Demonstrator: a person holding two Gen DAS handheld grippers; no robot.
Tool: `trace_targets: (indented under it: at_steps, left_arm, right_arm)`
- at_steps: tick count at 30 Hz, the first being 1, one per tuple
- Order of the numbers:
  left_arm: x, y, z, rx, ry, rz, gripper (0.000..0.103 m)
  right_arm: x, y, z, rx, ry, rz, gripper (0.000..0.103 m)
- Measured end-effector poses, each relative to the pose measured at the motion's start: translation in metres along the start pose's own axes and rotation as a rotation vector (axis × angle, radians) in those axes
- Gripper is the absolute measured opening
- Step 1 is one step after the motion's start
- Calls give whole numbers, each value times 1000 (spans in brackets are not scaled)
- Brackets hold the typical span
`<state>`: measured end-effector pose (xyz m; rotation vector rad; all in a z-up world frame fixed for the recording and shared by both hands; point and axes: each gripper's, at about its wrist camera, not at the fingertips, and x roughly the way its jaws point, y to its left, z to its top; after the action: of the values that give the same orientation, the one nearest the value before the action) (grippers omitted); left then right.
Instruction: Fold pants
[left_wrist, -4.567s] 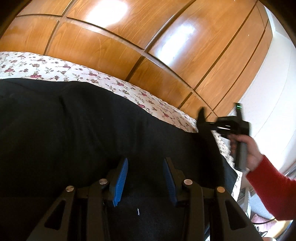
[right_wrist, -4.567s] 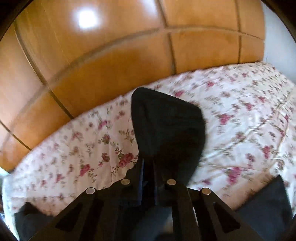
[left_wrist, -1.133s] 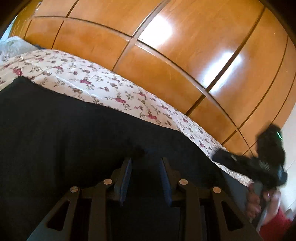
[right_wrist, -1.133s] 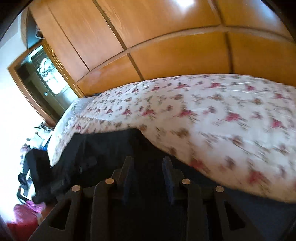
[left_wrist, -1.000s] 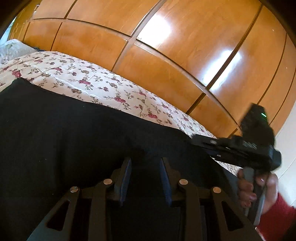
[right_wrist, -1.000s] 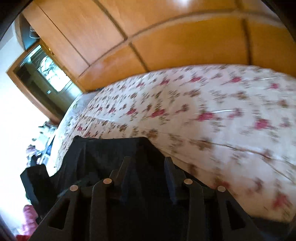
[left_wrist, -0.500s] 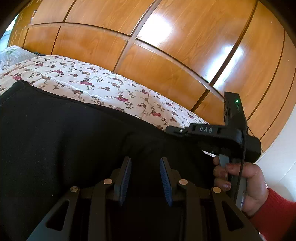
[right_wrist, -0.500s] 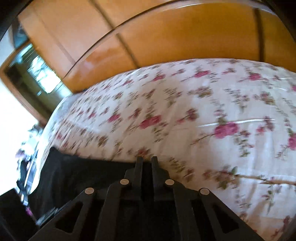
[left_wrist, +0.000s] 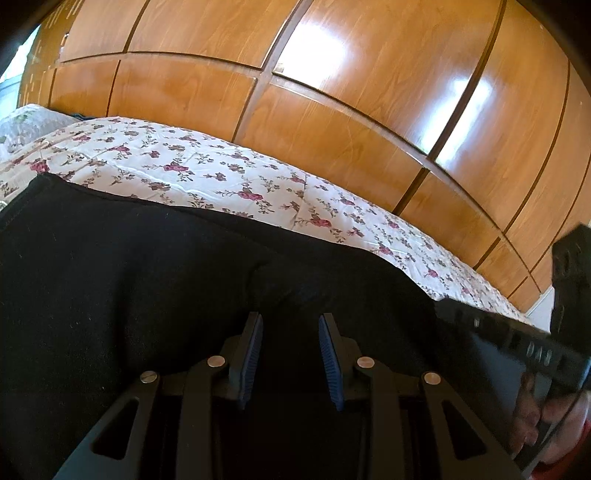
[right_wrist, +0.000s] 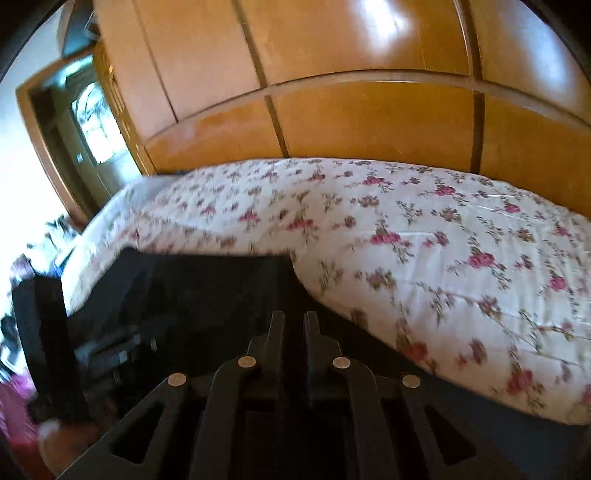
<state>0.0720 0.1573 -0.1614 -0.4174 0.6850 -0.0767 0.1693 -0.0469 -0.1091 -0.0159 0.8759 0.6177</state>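
Observation:
Black pants (left_wrist: 147, 280) lie spread on a floral bedspread (left_wrist: 207, 173). My left gripper (left_wrist: 290, 325) is open just above the pants, its blue pads apart with black cloth between and below them. In the left wrist view my right gripper (left_wrist: 517, 343) shows at the right edge, held by a hand in a red sleeve. In the right wrist view my right gripper (right_wrist: 293, 321) is nearly shut on the edge of the black pants (right_wrist: 207, 288), which run off to the left. The left gripper (right_wrist: 110, 350) shows there at lower left.
A glossy wooden wardrobe (left_wrist: 332, 92) stands right behind the bed. In the right wrist view a doorway with a window (right_wrist: 92, 125) is at far left, with clutter on the floor (right_wrist: 14, 398) below it. Bare floral bedspread (right_wrist: 443, 251) lies to the right.
My right gripper closed on the pants edge and has drawn back to the right. My left gripper stayed open over the pants and hardly moved.

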Motion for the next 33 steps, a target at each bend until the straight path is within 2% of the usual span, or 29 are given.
trace_targets:
  at_steps: [4, 7, 11, 15, 20, 25, 26, 29, 31, 33]
  left_arm:
    - [0, -2, 0, 5, 6, 15, 31]
    - [-1, -3, 0, 6, 7, 30, 31]
    - [-8, -1, -1, -19, 10, 42, 31]
    - [-33, 6, -9, -59, -6, 55, 32]
    - [-83, 25, -21, -82, -40, 90, 32]
    - [-141, 63, -35, -269, -118, 115, 32]
    - [-154, 77, -39, -345, -137, 105, 32]
    - [-170, 102, -46, -480, -147, 56, 34]
    - [-173, 119, -45, -569, -139, -7, 42]
    - [-170, 130, -42, -604, -140, -36, 56]
  right_arm:
    - [6, 4, -13, -42, 15, -62, 12]
    - [22, 2, -17, -44, 76, -95, 13]
    - [25, 3, -17, -49, 73, -110, 13]
    - [25, 3, -18, -51, 71, -110, 13]
    - [24, 2, -17, -38, 67, -97, 13]
    - [23, 2, -17, -39, 66, -98, 13]
    - [24, 2, -17, -38, 65, -98, 13]
    - [24, 2, -17, -39, 65, -99, 13]
    - [24, 2, -17, -38, 65, -98, 13]
    - [24, 1, -17, -38, 65, -98, 13]
